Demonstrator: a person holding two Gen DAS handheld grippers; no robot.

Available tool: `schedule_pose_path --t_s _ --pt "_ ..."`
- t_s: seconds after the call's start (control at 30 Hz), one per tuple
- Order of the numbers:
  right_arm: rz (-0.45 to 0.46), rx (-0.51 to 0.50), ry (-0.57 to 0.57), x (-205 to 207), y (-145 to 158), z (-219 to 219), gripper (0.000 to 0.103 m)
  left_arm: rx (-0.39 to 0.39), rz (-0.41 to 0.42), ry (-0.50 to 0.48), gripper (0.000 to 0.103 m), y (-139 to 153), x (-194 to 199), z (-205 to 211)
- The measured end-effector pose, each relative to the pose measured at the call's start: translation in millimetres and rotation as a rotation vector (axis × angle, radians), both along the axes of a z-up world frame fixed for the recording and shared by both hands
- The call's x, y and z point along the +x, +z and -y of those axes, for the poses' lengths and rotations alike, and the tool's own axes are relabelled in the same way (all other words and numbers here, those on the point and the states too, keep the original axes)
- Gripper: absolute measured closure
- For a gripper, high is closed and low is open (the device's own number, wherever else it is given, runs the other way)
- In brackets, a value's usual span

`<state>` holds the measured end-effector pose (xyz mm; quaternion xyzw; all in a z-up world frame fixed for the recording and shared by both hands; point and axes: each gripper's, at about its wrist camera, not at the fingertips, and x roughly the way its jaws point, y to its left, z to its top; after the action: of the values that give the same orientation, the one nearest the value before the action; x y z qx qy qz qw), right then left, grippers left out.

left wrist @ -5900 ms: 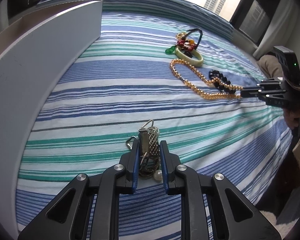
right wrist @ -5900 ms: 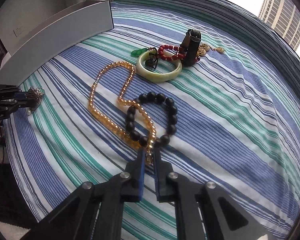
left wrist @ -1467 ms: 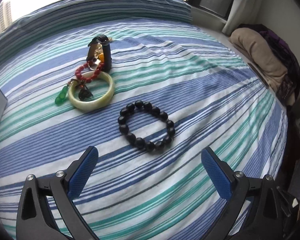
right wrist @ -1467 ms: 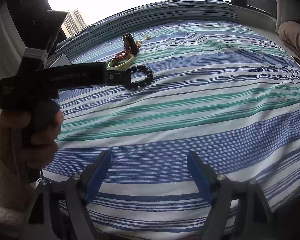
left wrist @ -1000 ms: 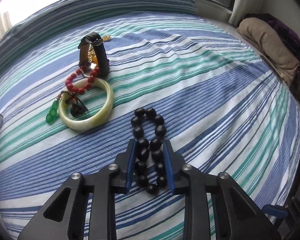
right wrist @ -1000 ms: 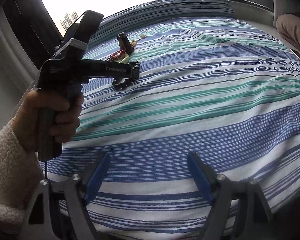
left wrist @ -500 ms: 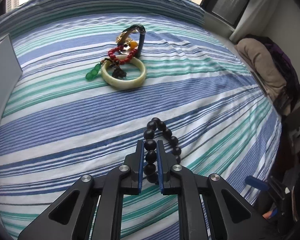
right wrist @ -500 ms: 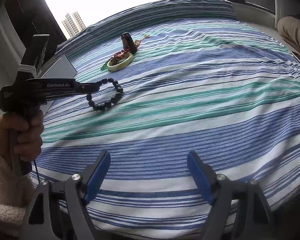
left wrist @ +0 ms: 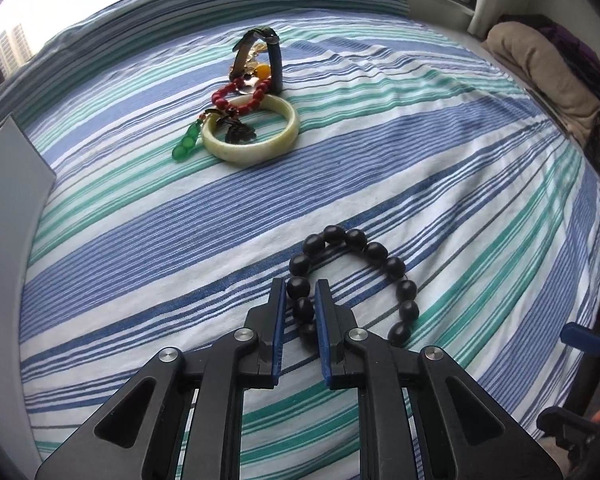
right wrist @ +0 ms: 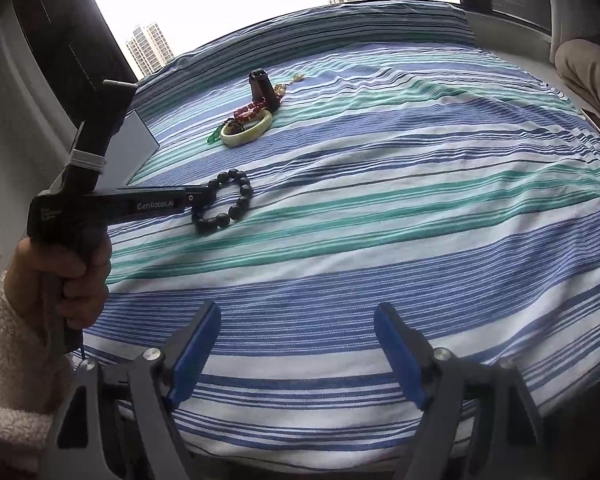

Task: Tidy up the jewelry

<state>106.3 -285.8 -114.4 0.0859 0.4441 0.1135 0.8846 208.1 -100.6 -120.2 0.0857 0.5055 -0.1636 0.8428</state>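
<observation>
A grey box (left wrist: pixel 12 184) stands at the bed's left edge, likely where the jewelry goes. The left claw (left wrist: pixel 301 300) is clamped narrowly on one side of the black bead bracelet (left wrist: pixel 356 276), whose loose loop lies rightward on the striped bedspread (left wrist: pixel 460 160). The right claw (right wrist: pixel 296 344) hovers wide and empty, well apart from the bracelet.

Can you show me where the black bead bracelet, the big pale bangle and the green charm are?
black bead bracelet (left wrist: pixel 375 249): left wrist view, a far bead.
pale bangle (left wrist: pixel 290 115): left wrist view, right rim.
green charm (left wrist: pixel 186 143): left wrist view, its middle.
</observation>
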Motion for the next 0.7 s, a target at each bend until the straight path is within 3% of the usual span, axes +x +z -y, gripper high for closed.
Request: schedule_pose_path --t_s 0.1,0.27,0.37,0.5,0.57,0.6,0.63,0.7 --pt "0.011 -0.001 0.006 3.7 3.6 0.1 0.022 -0.070 -0.027 0.043 0.094 3.5 -0.3 -10.4" --pt "0.045 0.000 0.021 24.8 22.5 6.5 0.022 -0.192 0.006 0.103 0.094 28.3 -17.9 -39.5" --pt "0.043 0.023 0.072 57.9 39.8 0.1 0.022 -0.222 0.044 0.126 0.094 45.6 -33.6 -56.6" --pt "-0.026 0.157 0.188 128.3 47.8 -26.5 0.023 -0.242 0.062 0.167 0.094 54.1 -49.2 -79.4" --pt "-0.060 0.194 0.221 172.1 43.4 -44.7 0.037 -0.249 0.059 0.194 0.094 53.1 -52.7 -91.6" --pt "-0.093 0.211 0.216 195.4 37.6 -51.0 0.055 -0.252 0.055 0.207 0.094 51.9 -54.3 -97.9" --pt "-0.137 0.227 0.200 218.5 28.9 -57.5 0.061 -0.256 0.052 0.222 0.094 50.2 -55.5 -103.7" --pt "-0.198 0.227 0.175 257.3 13.5 -67.7 0.061 -0.267 0.047 0.245 0.094 48.1 -57.2 -113.4"
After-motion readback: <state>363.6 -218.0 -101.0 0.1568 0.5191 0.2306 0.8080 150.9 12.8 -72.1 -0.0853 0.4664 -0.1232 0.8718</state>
